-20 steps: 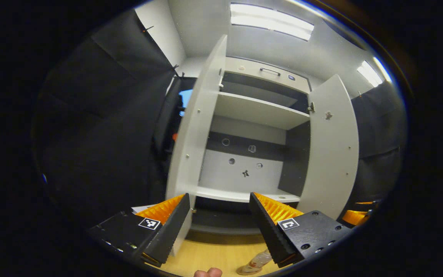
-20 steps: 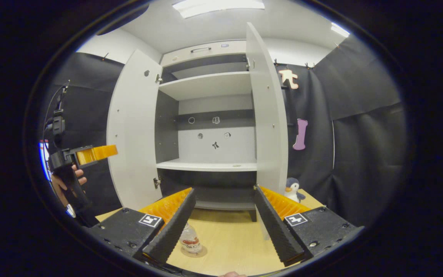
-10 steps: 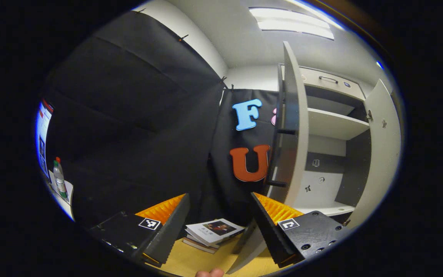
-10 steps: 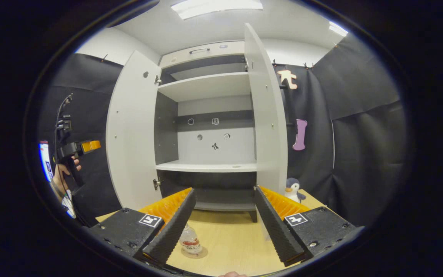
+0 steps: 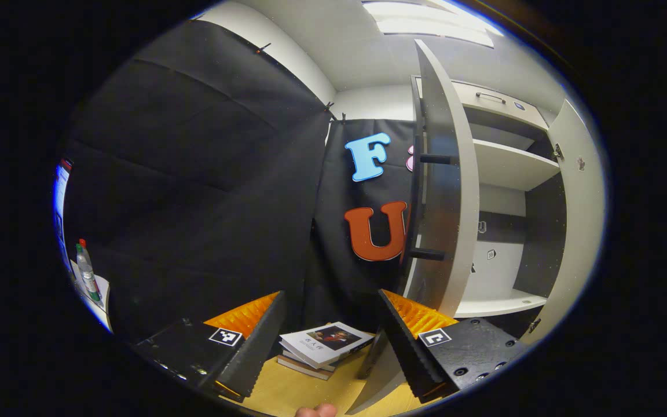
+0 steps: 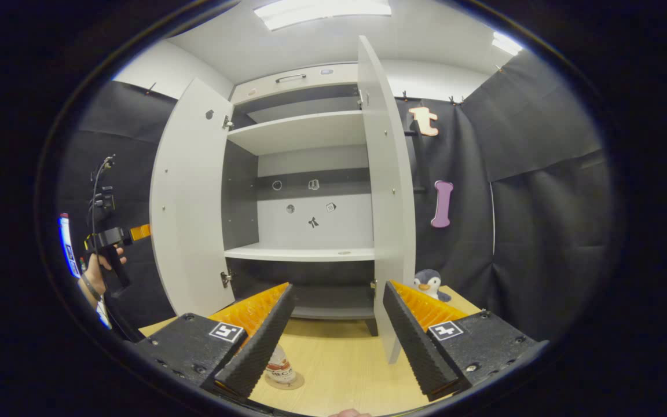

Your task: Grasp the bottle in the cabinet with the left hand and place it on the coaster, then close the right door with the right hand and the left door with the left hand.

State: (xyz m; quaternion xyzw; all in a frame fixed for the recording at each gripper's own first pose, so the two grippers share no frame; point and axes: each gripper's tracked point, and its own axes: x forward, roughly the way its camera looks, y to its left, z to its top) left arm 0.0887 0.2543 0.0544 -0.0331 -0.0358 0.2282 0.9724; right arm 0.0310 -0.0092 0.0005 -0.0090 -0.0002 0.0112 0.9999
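Bottle (image 6: 279,366): upright on coaster (image 6: 294,381), near front edge of wooden tabletop (image 6: 339,359), partly hidden behind a finger of the right gripper (image 6: 333,341). Placement judged done; both doors remain to be shut.

Right gripper: jaws spread, nothing between them. Right door (image 6: 388,220) stands just ahead and slightly to the right of the jaws, swung out edge-on toward the camera, long axis vertical, lower corner just beyond the fingertips. This gripper is the nearer to it; the coming move judged a push on its inner or front edge, swinging it leftward in this view toward the cabinet (image 6: 304,191).

Left gripper (image 5: 330,341): jaws spread, empty, pointing past the outer face of the left door (image 5: 443,191), which lies to the right of the jaws in the left gripper view. In the right gripper view it is held by a hand (image 6: 93,275) well left of that door.

Other items: books (image 5: 319,347) at the tabletop's left rear; plush penguin (image 6: 429,284) at right rear.

Hard to make out: bottle's neck and cap; right door's handle side; lower hinge region.
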